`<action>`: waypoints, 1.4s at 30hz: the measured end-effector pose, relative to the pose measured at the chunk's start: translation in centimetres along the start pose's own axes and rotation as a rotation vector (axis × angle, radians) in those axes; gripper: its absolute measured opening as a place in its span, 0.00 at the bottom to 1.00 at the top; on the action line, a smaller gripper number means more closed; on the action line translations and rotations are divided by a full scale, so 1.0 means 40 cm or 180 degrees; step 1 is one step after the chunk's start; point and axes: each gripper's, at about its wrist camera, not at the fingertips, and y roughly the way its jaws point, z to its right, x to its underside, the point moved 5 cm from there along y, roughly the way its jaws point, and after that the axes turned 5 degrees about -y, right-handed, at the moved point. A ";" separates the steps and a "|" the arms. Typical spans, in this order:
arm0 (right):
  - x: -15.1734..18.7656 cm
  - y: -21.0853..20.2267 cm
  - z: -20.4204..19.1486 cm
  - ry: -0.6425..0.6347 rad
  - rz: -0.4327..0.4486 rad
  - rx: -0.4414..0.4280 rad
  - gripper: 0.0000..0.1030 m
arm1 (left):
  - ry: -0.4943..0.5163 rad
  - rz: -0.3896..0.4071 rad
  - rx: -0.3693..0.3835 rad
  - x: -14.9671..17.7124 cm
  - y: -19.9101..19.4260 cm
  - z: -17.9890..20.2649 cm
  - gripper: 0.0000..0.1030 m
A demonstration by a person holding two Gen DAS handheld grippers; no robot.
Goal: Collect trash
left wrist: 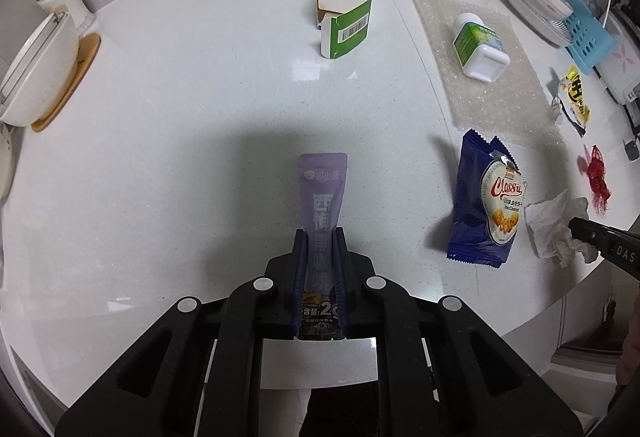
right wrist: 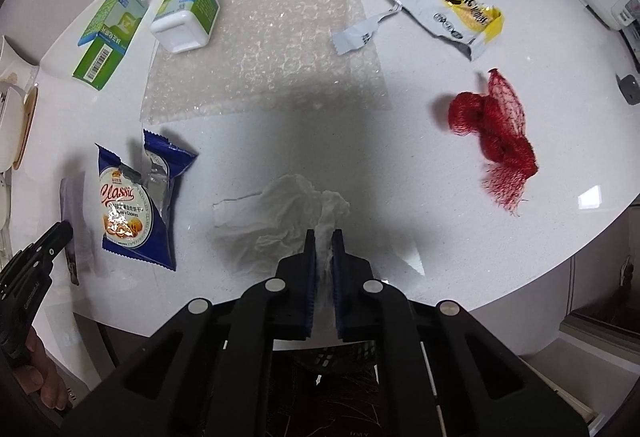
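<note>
My left gripper (left wrist: pixel 321 237) is shut on a purple sachet (left wrist: pixel 323 193), which sticks forward over the white table (left wrist: pixel 180 97). My right gripper (right wrist: pixel 323 237) is shut on a crumpled white tissue (right wrist: pixel 280 213) that also shows at the right of the left wrist view (left wrist: pixel 556 225). A blue cookie wrapper (left wrist: pixel 486 201) lies between the two grippers and shows in the right wrist view (right wrist: pixel 136 197) too. A red net (right wrist: pixel 496 133), a torn yellow wrapper (right wrist: pixel 452 1), bubble wrap (right wrist: pixel 276 29), a white bottle (right wrist: pixel 186 13) and a green carton (left wrist: pixel 346 11) lie farther out.
A white bowl on a wooden coaster (left wrist: pixel 36 65) stands at the far left. A dish rack with plates (left wrist: pixel 536 5) and a blue basket (left wrist: pixel 588 37) stand at the back right. The table's curved front edge (right wrist: pixel 560 257) is close to my right gripper.
</note>
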 end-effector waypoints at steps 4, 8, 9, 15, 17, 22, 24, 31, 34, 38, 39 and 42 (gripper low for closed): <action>-0.004 -0.033 -0.006 0.0021 0.0101 0.0037 0.06 | 0.0008 0.0068 0.0032 -0.004 -0.029 -0.009 0.11; 0.010 -0.067 0.000 0.0007 0.0232 0.0072 0.06 | 0.0035 0.0136 0.0067 0.005 -0.054 0.004 0.11; 0.012 -0.080 0.000 -0.0016 0.0289 0.0069 0.06 | 0.0036 0.0159 0.0067 0.006 -0.060 0.006 0.11; 0.035 -0.103 0.020 -0.0145 0.0459 0.0037 0.06 | -0.0095 0.0220 0.0080 0.024 -0.105 0.010 0.11; 0.036 -0.098 0.034 -0.0173 0.0506 0.0013 0.06 | -0.0122 0.0251 0.0067 0.036 -0.122 0.017 0.11; 0.053 -0.108 0.042 -0.0258 0.0561 -0.0052 0.06 | -0.0206 0.0258 0.0069 0.075 -0.151 0.033 0.11; 0.061 -0.115 0.046 -0.0279 0.0578 -0.0069 0.06 | -0.0218 0.0274 0.0057 0.093 -0.164 0.039 0.11; 0.097 -0.149 0.067 -0.0375 0.0657 -0.0096 0.06 | -0.0300 0.0303 0.0104 0.148 -0.197 0.058 0.11; 0.114 -0.157 0.073 -0.0413 0.0681 -0.0104 0.06 | -0.0322 0.0301 0.0120 0.172 -0.204 0.067 0.11; 0.136 -0.166 0.082 -0.0458 0.0703 -0.0124 0.06 | -0.0330 0.0318 0.0119 0.203 -0.217 0.082 0.11; 0.141 -0.168 0.084 -0.0467 0.0707 -0.0128 0.06 | -0.0341 0.0320 0.0124 0.210 -0.219 0.083 0.11; 0.157 -0.174 0.089 -0.0503 0.0721 -0.0141 0.06 | -0.0359 0.0327 0.0132 0.230 -0.228 0.090 0.11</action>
